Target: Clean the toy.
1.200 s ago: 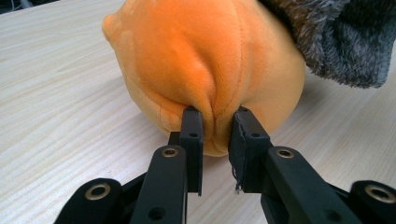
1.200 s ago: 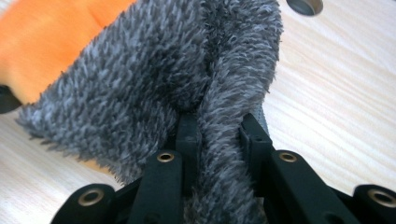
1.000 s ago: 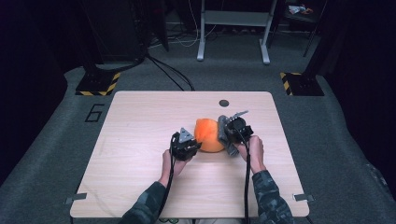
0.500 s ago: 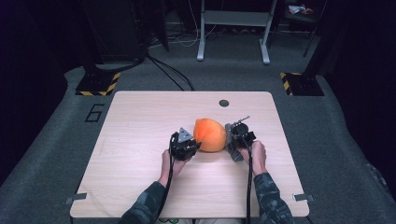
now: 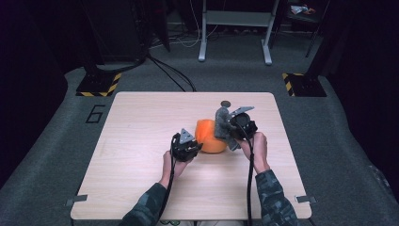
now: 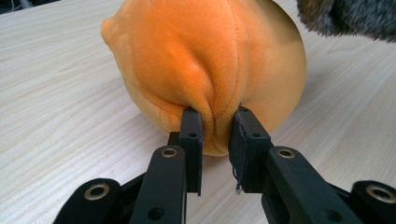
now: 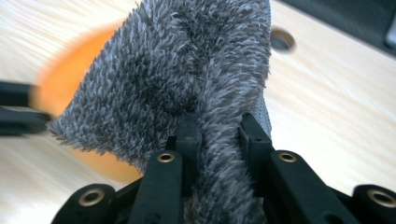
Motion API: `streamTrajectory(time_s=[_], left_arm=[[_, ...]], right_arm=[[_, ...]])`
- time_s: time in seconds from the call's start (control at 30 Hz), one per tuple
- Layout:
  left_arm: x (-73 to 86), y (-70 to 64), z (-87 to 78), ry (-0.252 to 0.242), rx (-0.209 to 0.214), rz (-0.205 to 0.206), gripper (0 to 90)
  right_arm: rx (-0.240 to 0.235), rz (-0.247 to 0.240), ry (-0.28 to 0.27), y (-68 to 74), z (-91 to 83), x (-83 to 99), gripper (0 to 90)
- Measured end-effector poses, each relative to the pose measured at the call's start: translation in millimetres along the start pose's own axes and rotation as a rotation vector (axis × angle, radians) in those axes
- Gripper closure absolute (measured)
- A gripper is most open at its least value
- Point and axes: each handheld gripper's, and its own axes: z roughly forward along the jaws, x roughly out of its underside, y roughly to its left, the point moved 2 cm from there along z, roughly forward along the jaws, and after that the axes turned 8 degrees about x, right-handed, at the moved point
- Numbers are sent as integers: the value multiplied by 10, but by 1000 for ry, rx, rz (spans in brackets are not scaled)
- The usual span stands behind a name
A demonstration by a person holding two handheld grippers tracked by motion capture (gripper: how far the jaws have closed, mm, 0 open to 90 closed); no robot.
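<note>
A round orange plush ball (image 5: 211, 135) rests on the wooden table (image 5: 141, 141) near its middle. My left gripper (image 5: 194, 148) is shut on a fold of the orange plush (image 6: 210, 65), its jaws pinching the fabric at the ball's near side. A grey furry cloth (image 5: 222, 122) stands against the ball's right side, lifted a little. My right gripper (image 5: 229, 130) is shut on the grey cloth (image 7: 187, 74), whose pile bulges between the jaws; the orange ball (image 7: 60, 79) lies blurred behind it.
A small round hole (image 5: 226, 103) sits in the table beyond the ball, also seen as a dark hole (image 7: 281, 40). Around the table is grey carpet, with a white desk frame (image 5: 235, 33) and yellow-black striped bases (image 5: 99, 87) farther off.
The grey cloth and my right gripper moved back toward the ball's right side and rose a little. The ball shifted slightly with my left gripper still pinching it.
</note>
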Motion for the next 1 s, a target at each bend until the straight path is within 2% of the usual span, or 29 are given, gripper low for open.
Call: streamTrajectory(time_s=[0.03, 0.07, 0.1, 0.13, 0.17, 0.23, 0.27, 0.33, 0.57, 0.6, 0.7, 0.73, 0.83, 0.87, 0.97, 1.0], left_arm=[[1, -2, 3, -4, -2, -1, 755], [-2, -5, 2, -3, -3, 3, 755], [-2, -5, 2, -3, -3, 3, 755], [-4, -9, 3, -4, -1, 4, 755], [-4, -9, 3, -4, -1, 4, 755], [-1, -9, 7, -2, 0, 2, 754], [9, 6, 9, 1, 0, 2, 754], [20, 18, 5, 5, 7, -2, 754], [19, 3, 8, -4, 4, 3, 752], [18, 2, 8, -4, 4, 4, 753], [18, 5, 9, -4, 4, 4, 753], [19, 7, 10, -4, 3, 2, 753], [20, 7, 11, -4, 4, 1, 753], [19, 7, 10, -2, 3, 4, 753], [17, 2, 12, -2, 3, 6, 753], [16, -2, 16, -4, 4, 2, 753]], right_arm=[[-10, -8, -8, 46, -15, -37, 736], [-21, -46, -17, 121, -7, -91, 736], [-21, -46, -17, 121, -7, -91, 736], [-28, -78, -13, 208, 42, -129, 734], [-28, -78, -13, 208, 42, -129, 734], [-23, -104, 18, 282, 112, -136, 734], [-4, -122, 36, 326, 174, -124, 734], [-4, -131, 38, 324, 201, -114, 734], [-1, -110, 55, 258, 210, -57, 733], [-3, -92, 59, 225, 224, -28, 733], [0, -94, 63, 182, 239, 6, 733], [2, -69, 77, 148, 255, 46, 733], [8, -71, 87, 103, 278, 85, 733], [9, -52, 91, 97, 292, 107, 733], [16, -46, 103, 41, 339, 182, 733], [19, -32, 121, 8, 374, 234, 733]])
